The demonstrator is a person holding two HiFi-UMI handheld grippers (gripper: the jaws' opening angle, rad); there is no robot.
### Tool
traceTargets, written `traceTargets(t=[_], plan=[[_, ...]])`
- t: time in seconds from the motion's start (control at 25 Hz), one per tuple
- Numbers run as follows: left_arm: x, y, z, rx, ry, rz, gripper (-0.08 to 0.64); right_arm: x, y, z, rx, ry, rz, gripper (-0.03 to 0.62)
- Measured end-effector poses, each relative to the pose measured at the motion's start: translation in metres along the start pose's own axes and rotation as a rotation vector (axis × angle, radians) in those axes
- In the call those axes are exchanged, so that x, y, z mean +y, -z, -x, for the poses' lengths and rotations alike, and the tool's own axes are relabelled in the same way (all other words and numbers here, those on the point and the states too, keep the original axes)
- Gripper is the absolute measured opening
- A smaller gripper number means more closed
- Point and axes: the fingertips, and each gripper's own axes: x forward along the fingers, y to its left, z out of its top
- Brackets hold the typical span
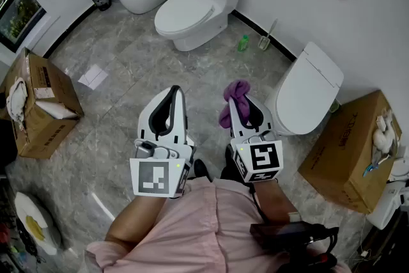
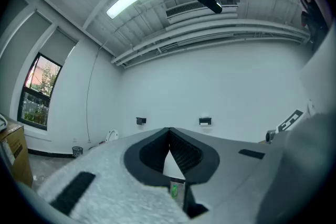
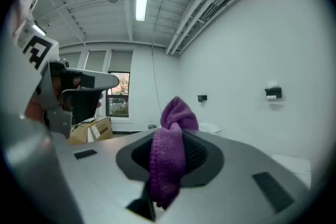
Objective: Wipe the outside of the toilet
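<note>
Right gripper clenched on purple cloth, left gripper closed on nothing, jaw tips touching, white toilet just right of the cloth, both grippers over grey floor

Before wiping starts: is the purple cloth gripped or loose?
Gripped: the right gripper is shut on the purple cloth, bunched between its jaws.
</note>
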Motion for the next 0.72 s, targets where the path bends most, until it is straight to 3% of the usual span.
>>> traceTargets(t=[0.72], plan=[[0.034, 0.024, -0.015, 0.052, 0.003, 0.025, 0.008, -0.003, -0.001, -0.03, -0.011, 0.037, -0.055, 0.086]])
